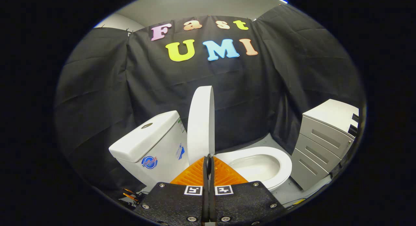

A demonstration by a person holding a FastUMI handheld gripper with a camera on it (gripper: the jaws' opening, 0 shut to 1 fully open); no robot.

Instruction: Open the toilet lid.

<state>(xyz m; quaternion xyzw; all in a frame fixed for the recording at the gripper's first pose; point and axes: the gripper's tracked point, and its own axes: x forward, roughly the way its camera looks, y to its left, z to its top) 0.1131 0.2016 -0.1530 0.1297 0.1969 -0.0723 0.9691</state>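
Tongs (pixel 208 158) pressed together, empty; glossy oval toilet lid (pixel 200 122) upright just beyond, smooth bowl (pixel 260 166) exposed.

The toilet lid (pixel 201 123) is white, smooth and oval, and it stands raised almost upright, seen nearly edge-on so that it looks narrow. Its lower end sits at the hinge just beyond the tips of the tool (pixel 208 161), whose two fingers are pressed together with nothing between them. The lid rises beside the white tank (pixel 152 140), close to its front. The seat (pixel 286 164) lies flat and uncovered, ringing the open white bowl (pixel 256 167).
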